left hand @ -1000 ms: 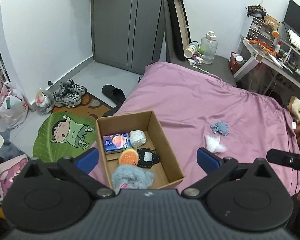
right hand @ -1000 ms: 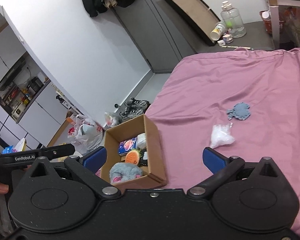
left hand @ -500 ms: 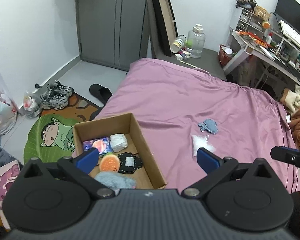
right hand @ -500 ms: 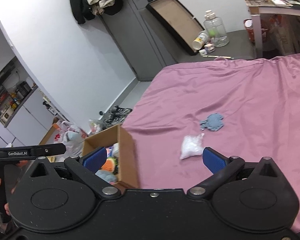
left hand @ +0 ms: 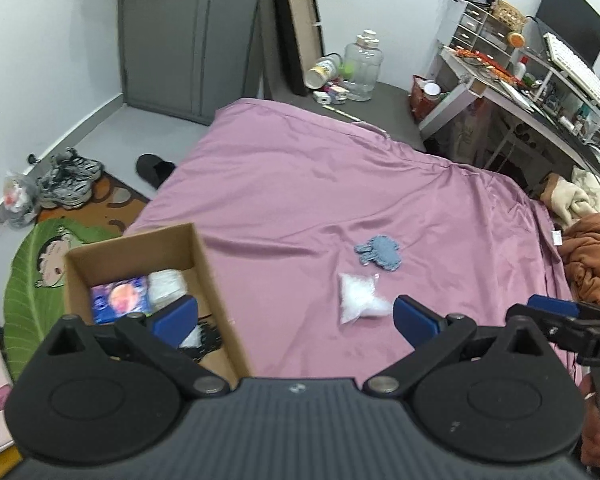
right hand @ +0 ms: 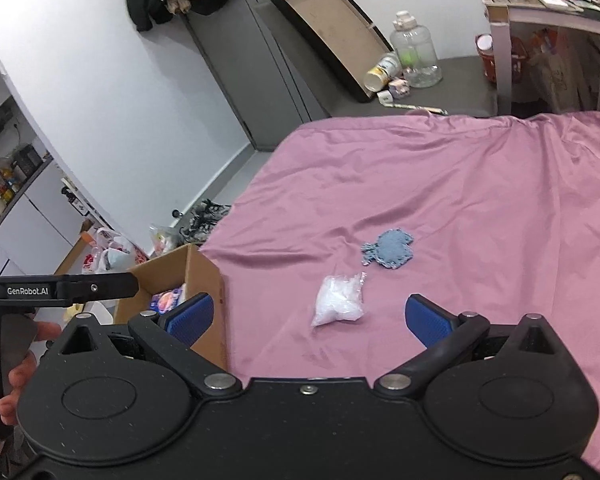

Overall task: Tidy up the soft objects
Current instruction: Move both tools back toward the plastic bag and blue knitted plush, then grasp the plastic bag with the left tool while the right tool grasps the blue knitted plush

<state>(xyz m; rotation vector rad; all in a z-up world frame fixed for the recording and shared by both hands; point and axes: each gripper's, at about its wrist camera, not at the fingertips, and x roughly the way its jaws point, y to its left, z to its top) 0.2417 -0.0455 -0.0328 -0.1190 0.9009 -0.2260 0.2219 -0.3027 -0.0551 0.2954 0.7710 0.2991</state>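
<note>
A clear bag of white fluff (left hand: pixel 362 298) (right hand: pixel 337 299) and a blue crocheted piece (left hand: pixel 379 251) (right hand: pixel 390 249) lie on the pink bedsheet (left hand: pixel 320 184) (right hand: pixel 460 184). A cardboard box (left hand: pixel 204 256) (right hand: pixel 204 276) stands at the bed's left edge with a blue packet (left hand: pixel 118 298), a white bundle (left hand: pixel 166 288) and a black piece inside. My left gripper (left hand: pixel 296 318) is open and empty, above the sheet between box and bag. My right gripper (right hand: pixel 308 316) is open and empty, the bag lying between its fingers' line of sight.
A green cartoon floor mat (left hand: pixel 32 276), sneakers (left hand: pixel 70 178) and a slipper (left hand: pixel 154 168) lie on the floor left of the bed. A brown blanket (left hand: pixel 592 256) lies at the right. A water jug (left hand: pixel 362 66) and desk (left hand: pixel 540 92) stand beyond the bed.
Both grippers have swung right, away from the box and toward the white bag and blue piece. The box has slid toward the left of both views. Both grippers stay open.
</note>
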